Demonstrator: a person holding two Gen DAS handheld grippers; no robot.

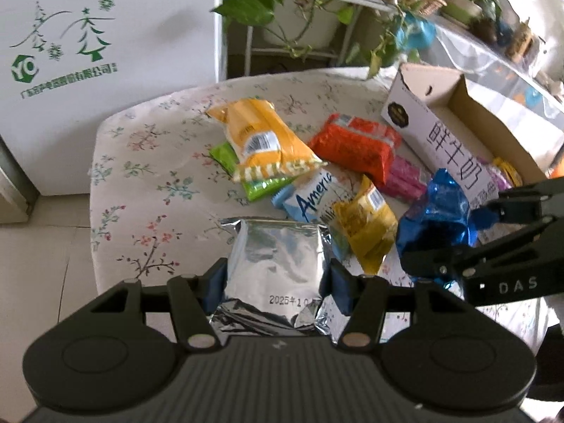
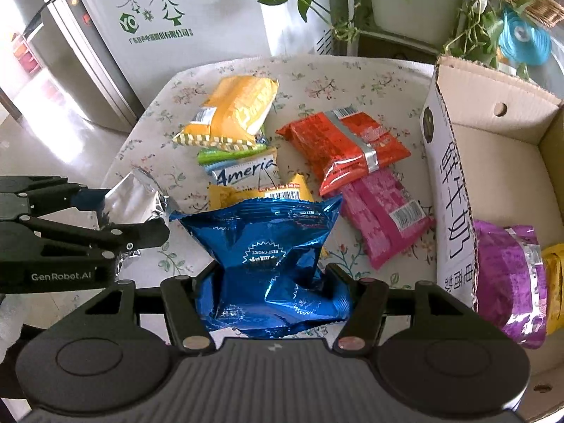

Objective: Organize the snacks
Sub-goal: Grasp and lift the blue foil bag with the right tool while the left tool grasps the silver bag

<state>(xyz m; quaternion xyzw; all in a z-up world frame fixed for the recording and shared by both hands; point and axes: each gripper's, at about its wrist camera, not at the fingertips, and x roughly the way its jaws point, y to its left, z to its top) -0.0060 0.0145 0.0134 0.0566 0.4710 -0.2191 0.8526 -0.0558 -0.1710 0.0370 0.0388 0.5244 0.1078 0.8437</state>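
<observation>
The counter (image 2: 352,74), covered with a floral cloth, carries the loose snacks. The cardboard box (image 2: 493,148) stands at its 3 o'clock edge in the right wrist view.

Done, as far as visible: the box already contains a purple packet (image 2: 507,282) and, just beside it at 3 o'clock, part of a yellow packet (image 2: 555,282). The rest of the box floor is bare.

In hand:
- The right tool (image 2: 273,282) is clenched on the blue foil packet (image 2: 268,246), gripping it across its lower half. The packet appears lifted clear of the cloth.
- The left tool (image 1: 278,282) is clenched on the silver foil packet (image 1: 278,257), gripped at both side edges. In the right wrist view this packet sits at 9 o'clock.

Left on the counter, near the centre:
- an orange-yellow packet (image 2: 236,109) at 11 o'clock;
- a red packet (image 2: 338,144) at 1 o'clock;
- a pink packet (image 2: 384,218), partly under the red one and near the box wall;
- a white-and-blue packet (image 2: 243,172);
- a green packet (image 2: 225,155), mostly covered;
- a small yellow packet (image 1: 366,229), partly behind the blue one.

Assessment: early in the task. Two packets are boxed, two are held, six are untouched. Both held packets presumably go to the box at 3 o'clock.
</observation>
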